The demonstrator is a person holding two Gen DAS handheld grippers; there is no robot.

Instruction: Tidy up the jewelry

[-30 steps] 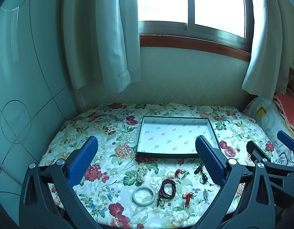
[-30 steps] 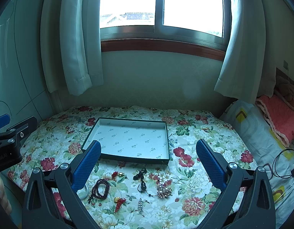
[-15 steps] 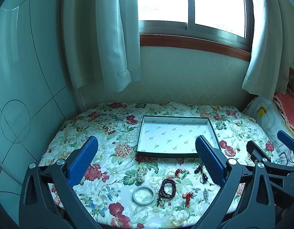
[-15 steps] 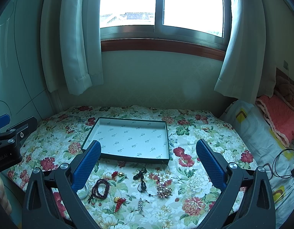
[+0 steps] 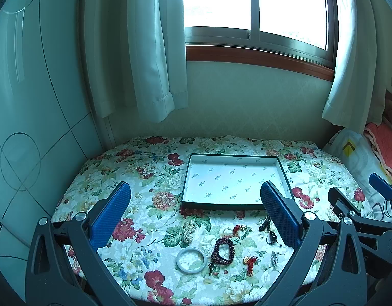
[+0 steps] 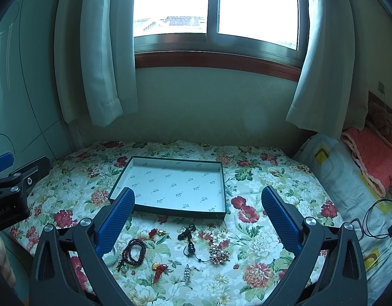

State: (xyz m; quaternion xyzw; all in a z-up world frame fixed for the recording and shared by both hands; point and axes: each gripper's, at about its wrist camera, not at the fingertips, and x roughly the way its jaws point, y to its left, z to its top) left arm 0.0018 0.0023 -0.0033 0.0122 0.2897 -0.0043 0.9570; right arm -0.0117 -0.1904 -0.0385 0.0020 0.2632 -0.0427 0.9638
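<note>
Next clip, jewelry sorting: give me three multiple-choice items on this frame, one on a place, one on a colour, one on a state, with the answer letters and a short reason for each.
1. Where does the pale bangle lie?
A. inside the tray
B. on the floral cloth, beside the dark bead bracelet
C. on the windowsill

2. What colour are the gripper finger pads?
A. blue
B. red
C. white

3. What is the state of the tray?
A. full of necklaces
B. covered by a lid
C. open and holding no jewelry

Answers:
1 B: the bangle rests on the floral cloth next to the dark bead bracelet, nearer the camera than the tray.
2 A: the pads are blue in both wrist views.
3 C: only its printed lining shows.
</note>
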